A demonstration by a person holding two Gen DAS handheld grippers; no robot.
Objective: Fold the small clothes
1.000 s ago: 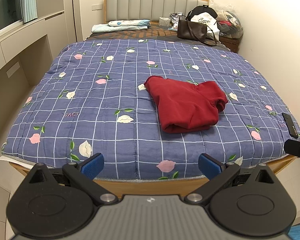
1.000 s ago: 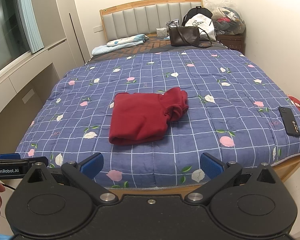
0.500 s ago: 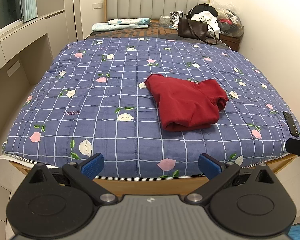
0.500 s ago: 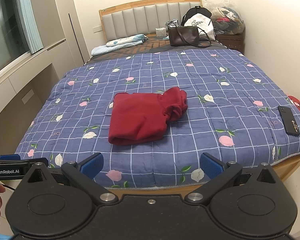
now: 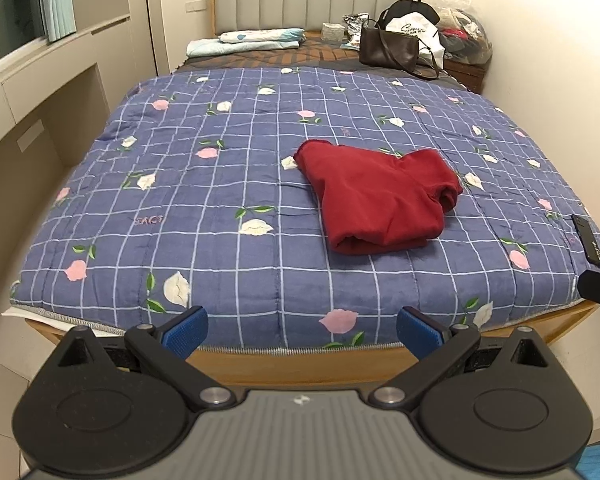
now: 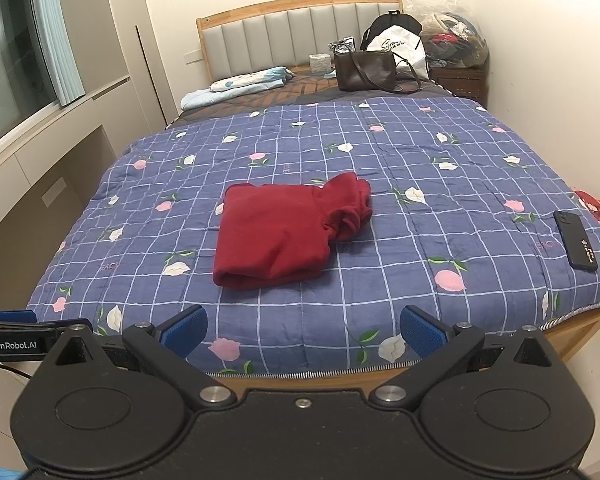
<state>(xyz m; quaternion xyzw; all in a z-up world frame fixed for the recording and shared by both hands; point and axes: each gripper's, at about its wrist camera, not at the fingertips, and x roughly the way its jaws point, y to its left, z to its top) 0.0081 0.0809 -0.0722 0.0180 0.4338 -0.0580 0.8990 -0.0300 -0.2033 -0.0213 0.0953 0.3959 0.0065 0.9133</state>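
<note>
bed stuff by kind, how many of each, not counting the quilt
red garments: 1
phones: 1
brown handbags: 1
white bags: 1
folded light blue bedding piles: 1
total: 5
The small items by the headboard are too unclear to count.
</note>
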